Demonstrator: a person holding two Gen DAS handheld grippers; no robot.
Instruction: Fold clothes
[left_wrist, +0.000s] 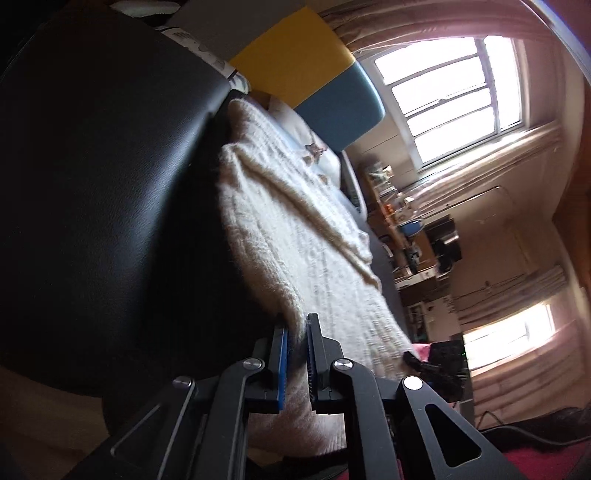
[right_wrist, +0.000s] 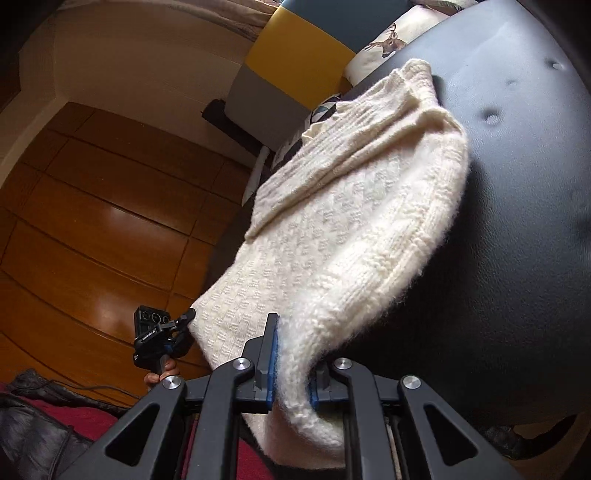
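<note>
A cream knitted sweater (right_wrist: 343, 229) lies stretched over a black padded seat (right_wrist: 517, 221). My right gripper (right_wrist: 293, 373) is shut on the sweater's near hem, the wool bunched between its blue pads. In the left wrist view the same sweater (left_wrist: 295, 229) runs away from me along the black seat (left_wrist: 110, 184), and my left gripper (left_wrist: 295, 354) is shut on its near edge. The right wrist view also shows the left gripper (right_wrist: 184, 325) at the sweater's left corner, held by a hand (right_wrist: 159, 374). Both near corners are lifted off the seat.
A yellow, blue and grey panel (right_wrist: 295, 48) stands behind the seat with a deer-print cushion (right_wrist: 384, 44) beside it. Wooden floor (right_wrist: 92, 221) spreads to the left. A cluttered shelf (left_wrist: 406, 229) and bright windows (left_wrist: 454, 96) lie beyond. Dark and red fabric (right_wrist: 55, 424) sits near me.
</note>
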